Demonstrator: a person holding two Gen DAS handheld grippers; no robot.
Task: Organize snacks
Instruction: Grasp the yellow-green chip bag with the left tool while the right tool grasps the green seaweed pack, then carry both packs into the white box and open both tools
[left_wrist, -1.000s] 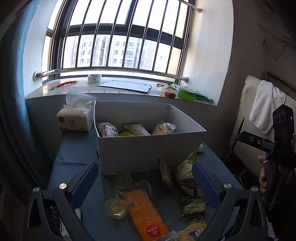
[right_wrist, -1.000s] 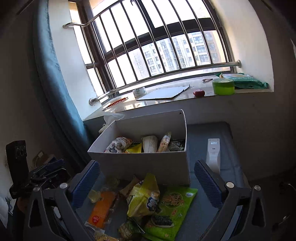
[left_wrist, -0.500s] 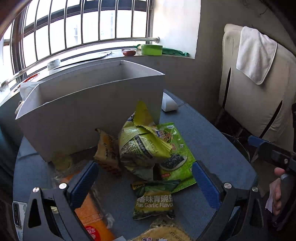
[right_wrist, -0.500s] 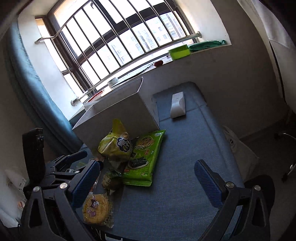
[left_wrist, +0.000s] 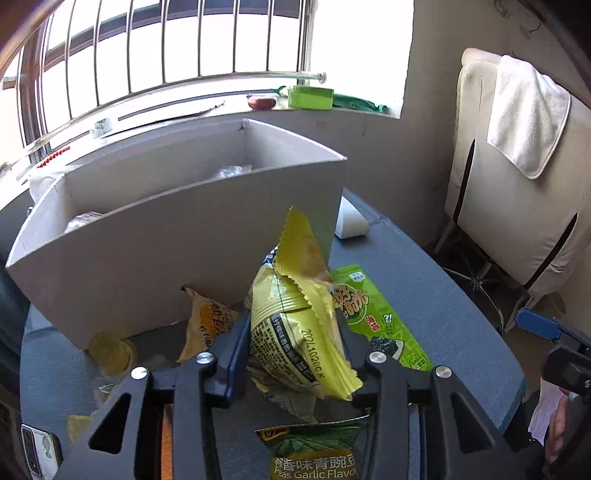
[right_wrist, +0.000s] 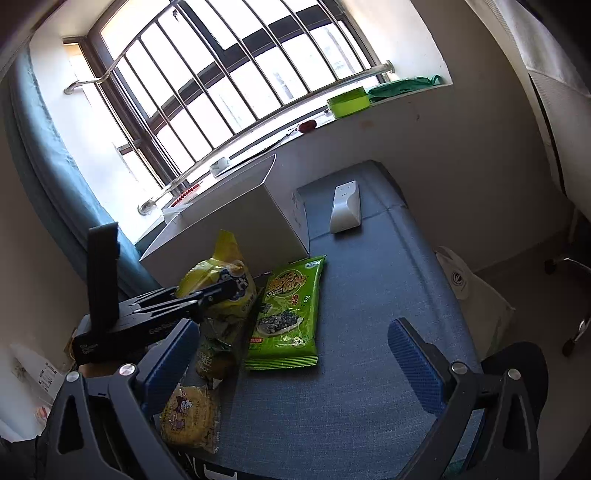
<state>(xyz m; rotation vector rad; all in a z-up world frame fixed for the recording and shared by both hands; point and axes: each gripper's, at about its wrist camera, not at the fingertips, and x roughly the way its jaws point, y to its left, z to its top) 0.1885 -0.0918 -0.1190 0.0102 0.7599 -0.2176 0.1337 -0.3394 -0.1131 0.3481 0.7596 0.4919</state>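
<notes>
Sunlit barred window (right_wrist: 229, 85), teal curtain (right_wrist: 44, 177), cream chair (left_wrist: 517, 192) with draped towel (left_wrist: 524, 114).

The left tongs (left_wrist: 295, 354) are showing black angular arms with triangular cut-outs, silver round screws sitting along their tops, and dark blue ribbed pads (left_wrist: 236, 347) lining the insides of the fingers. In the right wrist view the same tool is appearing at nine o'clock as a black body carrying faint white lettering, too small to read, with a tall black block standing up from it. The right tongs (right_wrist: 295, 354) are wearing the same black frame, silver screws and bright blue ribbed pads (right_wrist: 413, 354). At four o'clock in the left wrist view, a sliver of bare skin of the right hand (left_wrist: 559, 428) is peeking out beside a black handle with a blue tip.
</notes>
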